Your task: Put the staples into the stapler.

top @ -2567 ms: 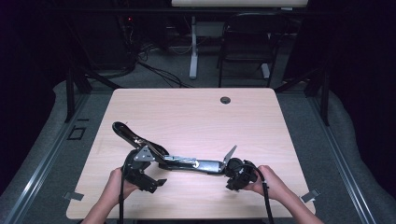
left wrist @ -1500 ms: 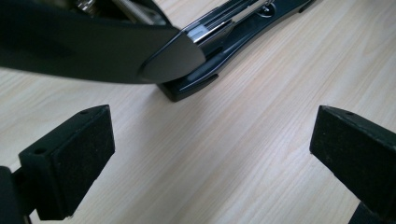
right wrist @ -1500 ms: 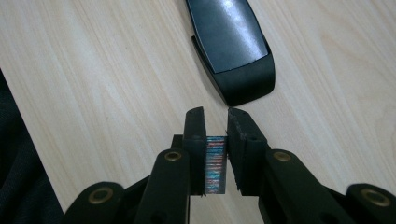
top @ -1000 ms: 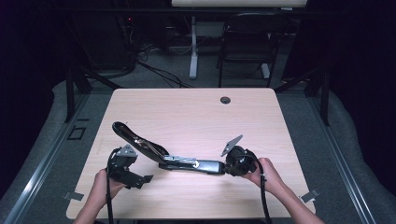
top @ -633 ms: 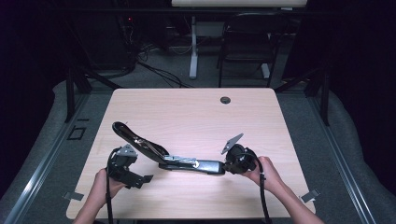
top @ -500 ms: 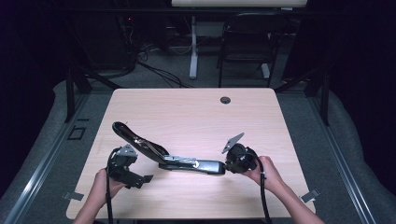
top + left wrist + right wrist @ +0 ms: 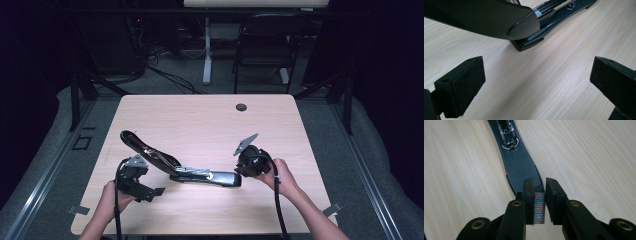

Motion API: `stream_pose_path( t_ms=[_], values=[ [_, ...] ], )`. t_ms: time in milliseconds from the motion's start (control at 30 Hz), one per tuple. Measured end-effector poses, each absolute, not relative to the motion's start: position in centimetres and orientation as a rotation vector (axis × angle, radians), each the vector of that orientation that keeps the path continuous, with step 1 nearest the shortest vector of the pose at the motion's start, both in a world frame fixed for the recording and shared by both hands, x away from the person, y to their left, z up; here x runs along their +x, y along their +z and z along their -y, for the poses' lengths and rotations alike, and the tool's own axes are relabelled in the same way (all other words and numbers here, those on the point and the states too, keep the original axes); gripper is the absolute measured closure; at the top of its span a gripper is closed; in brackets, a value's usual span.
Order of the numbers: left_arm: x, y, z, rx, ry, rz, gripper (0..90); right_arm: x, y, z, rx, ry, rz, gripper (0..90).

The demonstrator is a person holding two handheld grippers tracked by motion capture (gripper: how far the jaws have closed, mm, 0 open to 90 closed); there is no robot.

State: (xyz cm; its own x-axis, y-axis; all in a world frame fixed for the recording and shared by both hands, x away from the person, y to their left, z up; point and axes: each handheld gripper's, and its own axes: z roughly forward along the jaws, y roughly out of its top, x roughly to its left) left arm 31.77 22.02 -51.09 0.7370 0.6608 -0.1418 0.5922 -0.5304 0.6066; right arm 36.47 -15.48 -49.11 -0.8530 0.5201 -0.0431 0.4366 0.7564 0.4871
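Opened stapler [image 7: 180, 167] lying lower centre of the surface [image 7: 210, 125]. Right gripper [image 7: 539, 195] fingers nearly closed on a staple strip [image 7: 539, 207]; left gripper [image 7: 134, 176] fingers wide, empty. Align strip over the magazine before lowering.

A light wooden table [image 7: 200, 117] stands on grey carpet [image 7: 350, 150], a dark chair [image 7: 262, 47] behind.

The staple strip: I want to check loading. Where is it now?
The staple strip sits pinched between the right gripper's fingers, at the near end of the open stapler's base.
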Motion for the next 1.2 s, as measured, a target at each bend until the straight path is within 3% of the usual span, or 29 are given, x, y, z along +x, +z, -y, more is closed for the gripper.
stream_pose_path(
  t_ms=[100, 167, 233, 1200],
  values=[
    [31.8, -51.1, -22.0, 2.283, 0.136, -0.943, 0.2, 37.2, -49.9, 15.1, 0.764, 0.890, -2.728, 78.2],
    [31.9, -51.1, -22.1, 2.281, 0.137, -0.943, 0.2, 37.5, -49.1, 15.2, 0.775, 0.732, -2.764, 78.2],
    [31.9, -51.0, -22.1, 2.278, 0.145, -0.944, 0.2, 37.8, -49.7, 14.9, 0.778, 0.846, -2.678, 78.2],
    [32.0, -50.7, -22.6, 2.244, 0.170, -0.957, 0.2, 39.7, -46.3, 11.0, 0.610, 0.865, -2.794, 78.4]
  ],
)
